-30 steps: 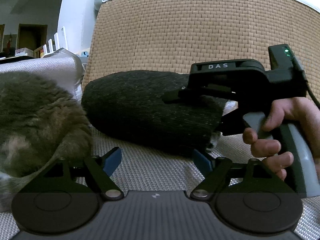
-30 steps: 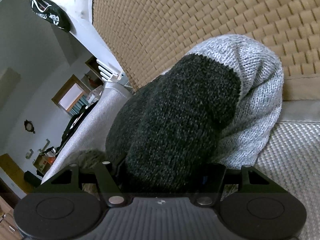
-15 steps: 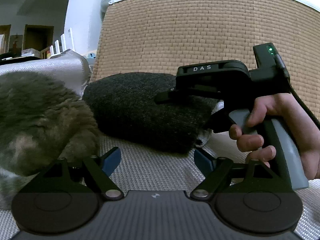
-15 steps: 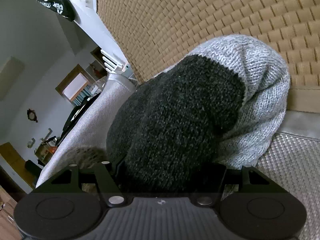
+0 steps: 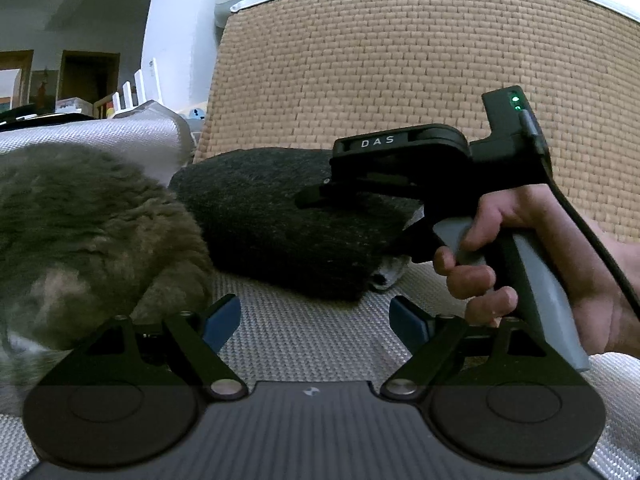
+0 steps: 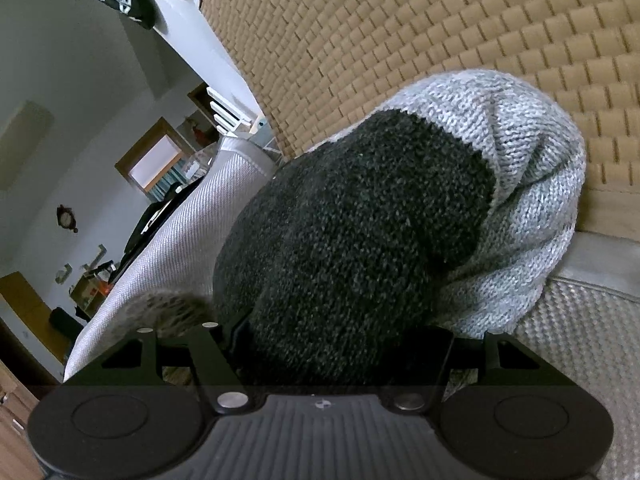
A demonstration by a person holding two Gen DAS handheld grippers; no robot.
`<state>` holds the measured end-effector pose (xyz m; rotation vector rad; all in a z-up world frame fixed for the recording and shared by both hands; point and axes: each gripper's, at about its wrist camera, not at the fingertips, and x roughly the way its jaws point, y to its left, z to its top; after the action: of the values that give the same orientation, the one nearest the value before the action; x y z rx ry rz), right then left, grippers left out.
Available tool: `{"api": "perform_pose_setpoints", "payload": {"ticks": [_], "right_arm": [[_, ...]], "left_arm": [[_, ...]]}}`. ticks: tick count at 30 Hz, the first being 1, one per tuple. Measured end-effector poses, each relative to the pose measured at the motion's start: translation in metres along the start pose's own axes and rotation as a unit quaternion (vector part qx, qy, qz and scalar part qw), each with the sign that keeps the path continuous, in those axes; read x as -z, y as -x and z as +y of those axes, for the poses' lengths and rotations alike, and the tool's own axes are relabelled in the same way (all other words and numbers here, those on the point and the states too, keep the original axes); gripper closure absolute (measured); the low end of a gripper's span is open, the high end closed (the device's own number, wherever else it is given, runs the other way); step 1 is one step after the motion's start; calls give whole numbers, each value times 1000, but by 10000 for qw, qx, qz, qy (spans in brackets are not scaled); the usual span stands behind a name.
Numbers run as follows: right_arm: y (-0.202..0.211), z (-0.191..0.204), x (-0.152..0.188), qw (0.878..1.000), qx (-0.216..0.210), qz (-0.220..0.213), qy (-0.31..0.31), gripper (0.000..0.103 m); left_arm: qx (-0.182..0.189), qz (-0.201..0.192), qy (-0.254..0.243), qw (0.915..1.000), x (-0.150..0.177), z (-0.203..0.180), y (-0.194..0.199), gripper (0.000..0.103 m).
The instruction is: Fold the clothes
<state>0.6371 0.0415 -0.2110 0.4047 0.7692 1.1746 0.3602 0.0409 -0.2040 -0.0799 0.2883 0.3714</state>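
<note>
Leftmost on the sofa seat [image 5: 280, 360], a fuzzy grey heap [image 5: 80, 232]; left tongs [image 5: 316, 320] spread apart, empty. Centre — folded dark knit sweater [image 5: 280, 232], likely soft, light, floppy. Right tongs [image 6: 336, 352] straddling its end — clamped or not, impossible to tell; best gripped through the thick fold.

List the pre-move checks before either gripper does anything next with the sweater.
1. Left gripper open, nothing between its pads: ok.
2. Knit sweater sits between the right gripper jaws: ok.
3. Right pads actually pressing on the sweater: cannot tell, the knit hides them.
4. Sweater bundled, up against the back cushion: ok.
5. Fuzzy garment away from the left gripper: not ok, it crowds one finger.
6. Sofa seat bare ahead of the left gripper: ok.
</note>
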Motion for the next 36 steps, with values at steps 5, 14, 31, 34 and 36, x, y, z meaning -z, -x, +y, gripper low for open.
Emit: {"api": "perform_pose_setpoints", "payload": {"ticks": [5,14,31,34,36], "right_arm": [[-6,0,-2,10000,-22,39,36,34],[-12,-1,-5,9998,-68,144,86,33],[-32,2,-15,9993,-89,293,213,34],[-36,4,-16,9992,-81,315,241,34],[-40,5,-17,9989,-80,356,302,34]], "left_arm": [[-88,2,62,9999,-1,2,0,19],[-166,16,70,9998,-2,2,-1,19],[-317,16,174,9993,-2,3,0,19],[-326,-4,142,9994,-2,2,1,19],[-328,-9,129,9994,-2,2,1,19]]}}
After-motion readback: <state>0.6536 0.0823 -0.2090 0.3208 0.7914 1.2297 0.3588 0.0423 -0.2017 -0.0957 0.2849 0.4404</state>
